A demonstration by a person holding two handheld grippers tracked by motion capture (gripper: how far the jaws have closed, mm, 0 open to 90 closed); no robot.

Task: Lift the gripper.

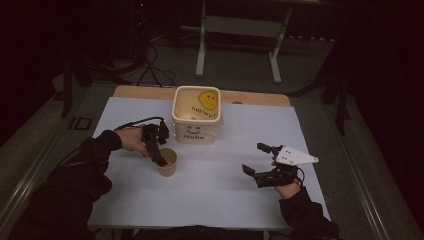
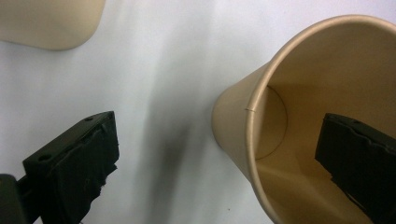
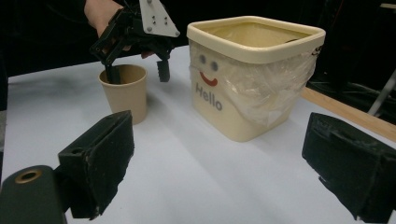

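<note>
Left tool (image 1: 159,146) straddling paper cup (image 1: 167,162) wall, jaws apart.
Cup is stood on the tabletop (image 1: 215,185) at seven o'clock of the Hello bin (image 1: 196,116); right tool (image 1: 260,165) is held apart, empty.

A table (image 1: 210,195) with a pale, white-grey top and a wooden strip along its far edge carries two things. A tan paper cup (image 1: 167,162) stands upright at about 9 o'clock from the table's middle. A cream square bin (image 1: 196,116) stands at about 12 o'clock, near the far edge, with a clear plastic liner, a smiling face and the word "Hello" on its front. Cup and bin stand close together but apart.
</note>
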